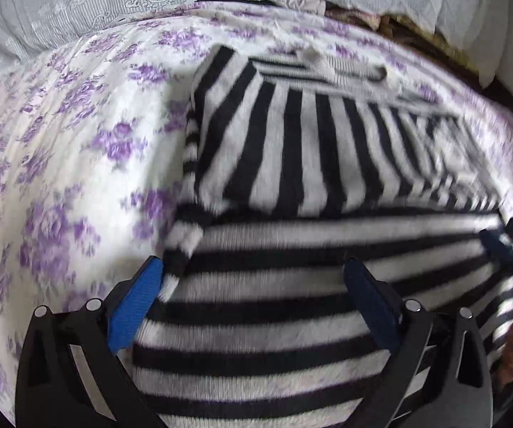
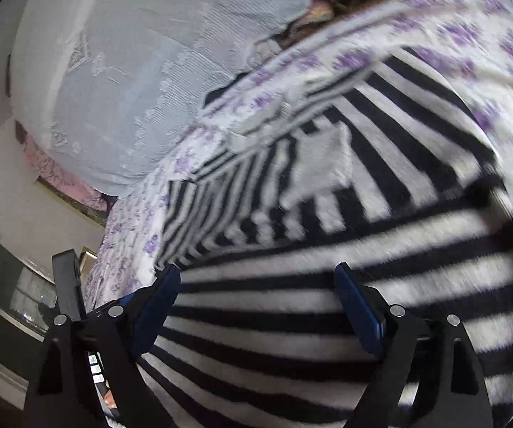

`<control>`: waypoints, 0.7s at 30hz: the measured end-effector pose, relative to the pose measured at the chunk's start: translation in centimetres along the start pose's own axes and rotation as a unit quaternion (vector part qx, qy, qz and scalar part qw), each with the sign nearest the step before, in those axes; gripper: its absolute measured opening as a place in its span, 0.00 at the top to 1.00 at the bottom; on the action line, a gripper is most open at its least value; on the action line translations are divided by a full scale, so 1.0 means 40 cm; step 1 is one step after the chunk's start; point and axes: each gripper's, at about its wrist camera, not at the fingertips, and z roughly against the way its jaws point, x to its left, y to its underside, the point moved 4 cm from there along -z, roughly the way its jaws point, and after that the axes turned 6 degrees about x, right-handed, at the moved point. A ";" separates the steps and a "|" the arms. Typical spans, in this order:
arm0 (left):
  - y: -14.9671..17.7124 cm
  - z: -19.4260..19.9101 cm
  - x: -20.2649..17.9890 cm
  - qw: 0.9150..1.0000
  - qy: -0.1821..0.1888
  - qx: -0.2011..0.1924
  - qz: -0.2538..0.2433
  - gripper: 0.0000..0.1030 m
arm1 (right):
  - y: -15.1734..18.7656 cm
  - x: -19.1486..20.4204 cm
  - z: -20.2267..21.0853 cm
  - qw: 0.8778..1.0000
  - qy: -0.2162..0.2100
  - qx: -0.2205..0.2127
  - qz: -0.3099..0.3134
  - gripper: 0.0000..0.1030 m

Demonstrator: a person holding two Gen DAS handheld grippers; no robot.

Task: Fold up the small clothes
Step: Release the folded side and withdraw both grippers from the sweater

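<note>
The striped sweater (image 1: 292, 164) lies partly folded on the flowered bedspread (image 1: 78, 142). The left hand-held gripper (image 1: 253, 281) hangs over its near fold, jaws wide apart, gripping nothing. The right hand-held gripper (image 2: 256, 281) likewise stands open just above the sweater's near fold.

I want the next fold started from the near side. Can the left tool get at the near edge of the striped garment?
Probably yes. The left tool stands open right over the striped garment on the floral bedspread, with nothing between its pads and the cloth.
</note>
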 end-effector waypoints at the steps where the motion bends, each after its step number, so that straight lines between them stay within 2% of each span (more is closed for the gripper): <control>1: 0.020 0.001 -0.005 1.000 -0.021 -0.003 -0.013 0.04 | 0.015 -0.007 0.009 1.000 0.000 -0.001 0.003 0.15; 3: 0.039 0.014 -0.015 0.999 -0.039 -0.011 -0.023 0.04 | 0.036 -0.004 0.030 1.000 0.012 -0.004 0.013 0.14; 7: 0.108 0.051 -0.018 0.999 -0.041 -0.018 -0.028 0.04 | 0.101 -0.002 0.075 0.999 0.027 -0.006 0.039 0.14; 9: 0.152 0.058 -0.016 0.999 -0.025 -0.011 -0.026 0.04 | 0.139 -0.001 0.102 0.997 0.040 -0.005 0.062 0.14; 12: 0.214 0.080 -0.012 0.999 -0.022 -0.016 -0.025 0.04 | 0.200 -0.009 0.124 0.996 0.039 0.018 0.080 0.14; 15: 0.267 0.104 -0.009 0.999 -0.015 -0.020 -0.026 0.04 | 0.267 0.003 0.148 0.988 0.079 0.030 0.132 0.12; 19: 0.328 0.142 -0.006 0.999 -0.022 -0.034 -0.033 0.04 | 0.335 -0.010 0.203 0.986 0.066 0.036 0.146 0.11; 21: 0.365 0.164 0.006 0.999 -0.009 -0.032 -0.029 0.04 | 0.356 -0.018 0.232 0.987 0.053 0.037 0.145 0.12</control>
